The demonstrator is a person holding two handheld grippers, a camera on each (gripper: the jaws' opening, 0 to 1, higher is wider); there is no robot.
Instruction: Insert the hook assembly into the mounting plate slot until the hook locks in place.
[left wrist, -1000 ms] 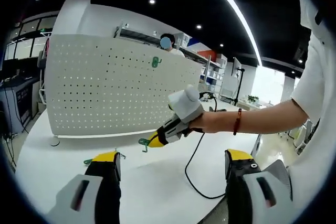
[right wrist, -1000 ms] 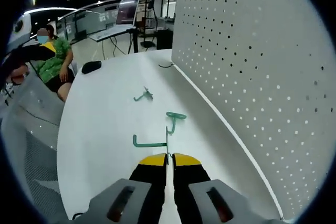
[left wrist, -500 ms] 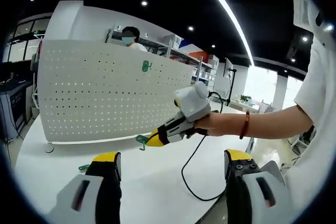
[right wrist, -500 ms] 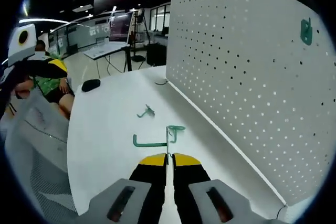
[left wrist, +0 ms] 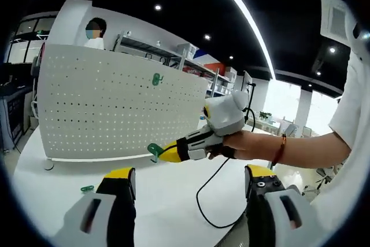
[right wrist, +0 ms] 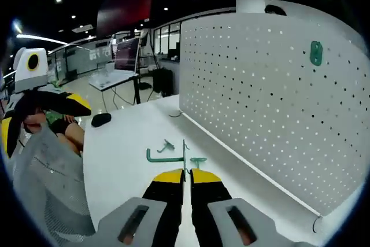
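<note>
A white pegboard mounting plate (left wrist: 110,111) (right wrist: 260,102) stands upright on the white table (left wrist: 167,192). One green hook (left wrist: 156,78) (right wrist: 315,53) hangs high on it. My right gripper (right wrist: 184,173) is shut on a green hook assembly (right wrist: 166,156), held in the air in front of the board. In the left gripper view this right gripper (left wrist: 157,153) comes in from the right in a hand, its hook (left wrist: 154,150) near the board's lower edge. My left gripper (left wrist: 188,184) stands open with nothing between its fingers.
Loose green hooks (right wrist: 198,159) (right wrist: 167,144) lie on the table, another (left wrist: 87,188) near my left jaw. A black cable (left wrist: 203,203) loops across the table. A black mouse (right wrist: 100,120) sits at the far end, a grey chair (right wrist: 46,177) beside the table's edge.
The right gripper has risen with the hook and now holds it higher off the table. Both views have tilted up, bringing the board's mounted hook into the right gripper view.
</note>
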